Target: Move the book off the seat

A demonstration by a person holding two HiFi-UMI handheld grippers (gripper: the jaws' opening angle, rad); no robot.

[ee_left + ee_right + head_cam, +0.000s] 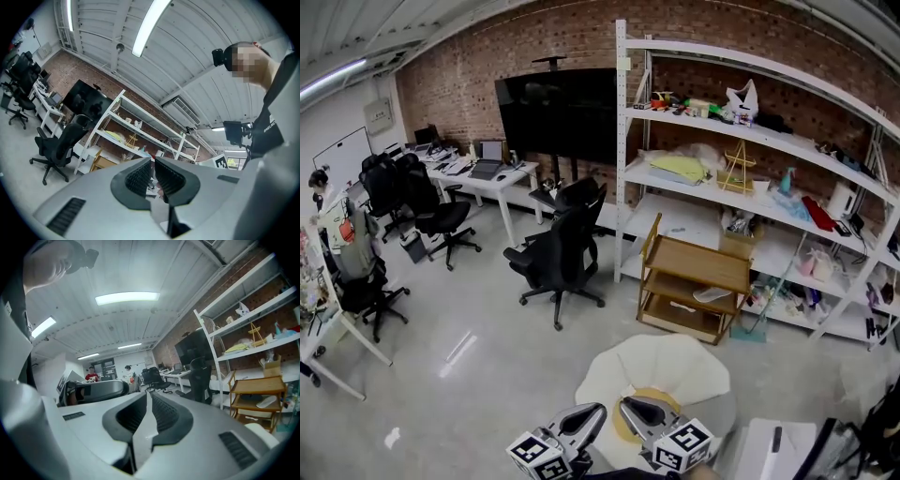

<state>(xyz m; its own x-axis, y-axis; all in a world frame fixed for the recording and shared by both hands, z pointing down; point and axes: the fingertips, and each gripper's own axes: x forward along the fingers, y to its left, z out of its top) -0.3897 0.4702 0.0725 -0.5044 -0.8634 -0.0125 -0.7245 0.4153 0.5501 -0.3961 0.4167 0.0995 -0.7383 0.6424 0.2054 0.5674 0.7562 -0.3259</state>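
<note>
Several black office chairs (pixel 431 202) at the far left, beside a long white worktop (pixel 502 175) with a laptop on it. Right of that, against the brick wall, a large black screen (pixel 558 112); nearer, one black swivel chair (pixel 562 253) alone on the grey floor. At the near edge, side by side and close together, the left tool (pixel 598 410) and the right tool (pixel 628 405), marker cubes toward the camera, tips pointing away. In the left gripper view, ribbed pads (pixel 140 176) set nearly together, only a thin slit between, nothing gripped. In the right gripper view, pads (pixel 164 413) likewise closed to a narrow slit, nothing held. Under and beyond both tips, a white shell-shaped seat (pixel 675 356) with a round tan cushion (pixel 618 427), its middle hidden behind the tools. Book not to be made out in any view. Further right, a low wooden three-tier trolley (pixel 698 272), standing against tall white metal shelving (pixel 750 66) crowded with small items.
</note>
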